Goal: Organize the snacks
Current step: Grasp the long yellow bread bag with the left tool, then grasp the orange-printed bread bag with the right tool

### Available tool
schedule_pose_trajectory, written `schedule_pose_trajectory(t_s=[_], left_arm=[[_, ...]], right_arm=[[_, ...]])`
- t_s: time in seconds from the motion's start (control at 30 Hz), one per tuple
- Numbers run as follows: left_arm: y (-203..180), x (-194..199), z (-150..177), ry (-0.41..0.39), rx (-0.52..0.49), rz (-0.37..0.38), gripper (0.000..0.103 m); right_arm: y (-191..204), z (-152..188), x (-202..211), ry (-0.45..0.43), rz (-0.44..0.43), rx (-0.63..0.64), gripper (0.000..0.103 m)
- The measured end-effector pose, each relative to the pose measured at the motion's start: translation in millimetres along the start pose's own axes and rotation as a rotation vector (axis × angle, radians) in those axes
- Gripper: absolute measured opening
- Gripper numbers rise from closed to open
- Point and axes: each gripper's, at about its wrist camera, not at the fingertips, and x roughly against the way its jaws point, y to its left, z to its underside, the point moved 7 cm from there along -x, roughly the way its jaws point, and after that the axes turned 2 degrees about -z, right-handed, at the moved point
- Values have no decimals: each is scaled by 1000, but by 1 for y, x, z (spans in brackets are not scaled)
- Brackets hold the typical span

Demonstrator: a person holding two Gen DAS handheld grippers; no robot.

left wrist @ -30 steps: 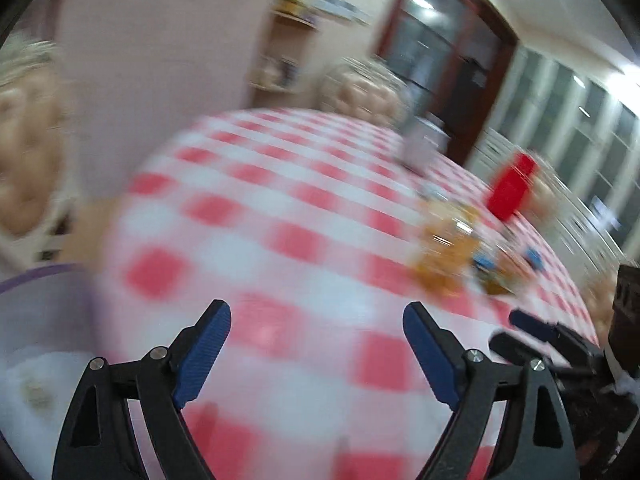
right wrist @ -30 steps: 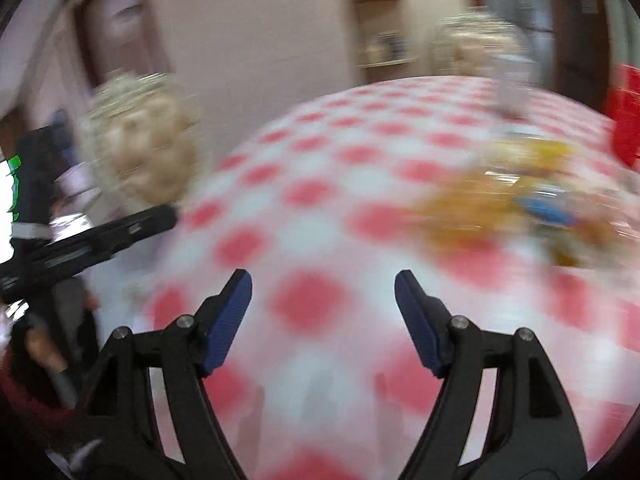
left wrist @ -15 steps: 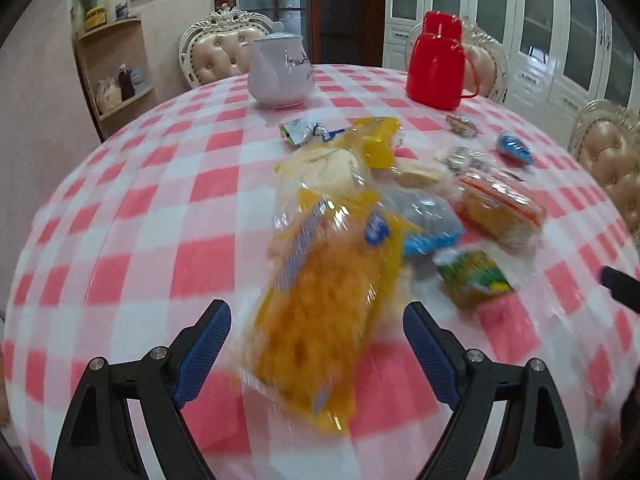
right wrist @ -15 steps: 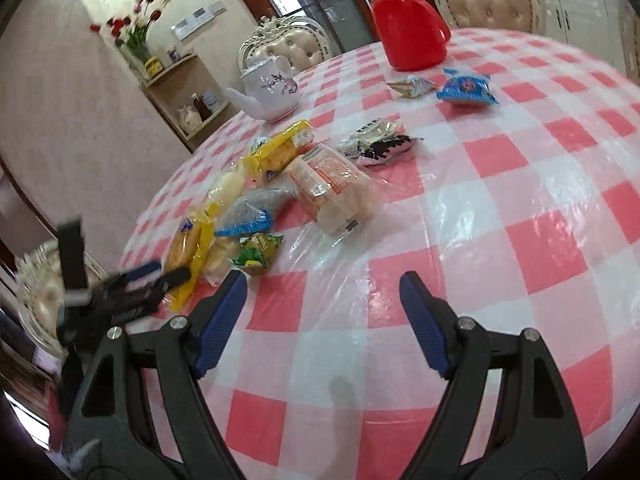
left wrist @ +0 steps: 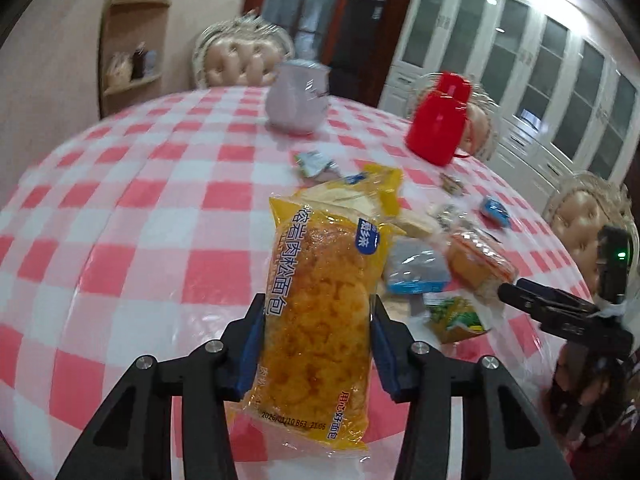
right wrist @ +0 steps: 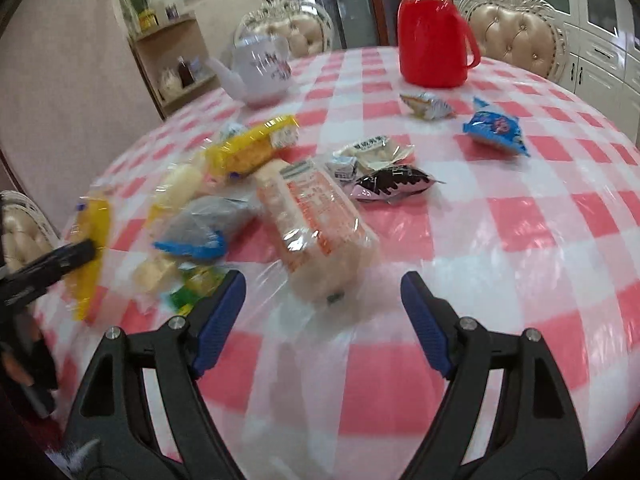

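Note:
A yellow bread pack (left wrist: 320, 280) stands between the blue pads of my left gripper (left wrist: 318, 308). The jaws are closing and the pads press on both its sides, just above the red-checked table (left wrist: 132, 216). In the right wrist view the same yellow bread pack (right wrist: 90, 240) shows at the far left with a black finger on it. My right gripper (right wrist: 322, 280) is open over the table, with nothing between its fingers. A clear, orange-printed bread pack (right wrist: 316, 216) lies just beyond its tips. The right gripper (left wrist: 540, 300) also reaches in from the right of the left wrist view.
Several more snacks lie in a heap: a grey-blue pack (right wrist: 204, 224), a green pack (right wrist: 196, 284), a long yellow pack (right wrist: 252, 148), a black-and-pink pack (right wrist: 392, 184) and a blue pack (right wrist: 496, 130). A red thermos (right wrist: 432, 32) and a white teapot (right wrist: 262, 70) stand behind. Padded chairs ring the table.
My left gripper has closed on the yellow bread pack, which is now tilted up off the cloth. The right gripper has swung closer to the snack heap and stays open.

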Motion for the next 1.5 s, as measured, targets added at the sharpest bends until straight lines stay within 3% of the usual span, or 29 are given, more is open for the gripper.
schedule_pose_trajectory(t_s=[0.13, 0.3, 0.47, 0.63, 0.83, 0.9, 0.97, 1.03, 1.1, 1.13, 1.37, 1.43, 1.5], left_arm=[[14, -15, 7, 75, 103, 43, 49], [9, -16, 7, 70, 94, 49, 49], [14, -11, 6, 58, 127, 72, 49], [13, -7, 3, 46, 145, 101, 49], [13, -17, 7, 84, 126, 89, 49], [12, -19, 8, 107, 109, 77, 51], [9, -21, 11, 127, 68, 60, 61], [8, -24, 14, 143, 54, 45, 71], [7, -30, 20, 179, 47, 40, 72], [7, -32, 22, 185, 38, 37, 73], [5, -37, 19, 134, -68, -49, 71], [6, -36, 18, 122, -78, -48, 50], [8, -34, 18, 113, -83, -53, 48]], right_arm=[[2, -11, -31, 68, 23, 34, 86], [-1, -24, -47, 81, 41, 46, 87], [-17, -29, -37, 78, 144, 157, 89], [-27, -45, -22, 3, 67, 182, 97], [-1, -65, -54, 13, -37, 198, 97], [11, -60, -66, 51, -31, 249, 97], [18, -47, -78, 100, 49, 350, 97], [18, -38, -83, 129, 87, 402, 90], [15, -39, -78, 112, 71, 376, 60], [13, -39, -76, 116, 55, 350, 56], [5, -38, -51, 74, 27, 209, 51], [5, -38, -40, 44, -7, 125, 51], [7, -30, -29, 27, -32, 59, 51]])
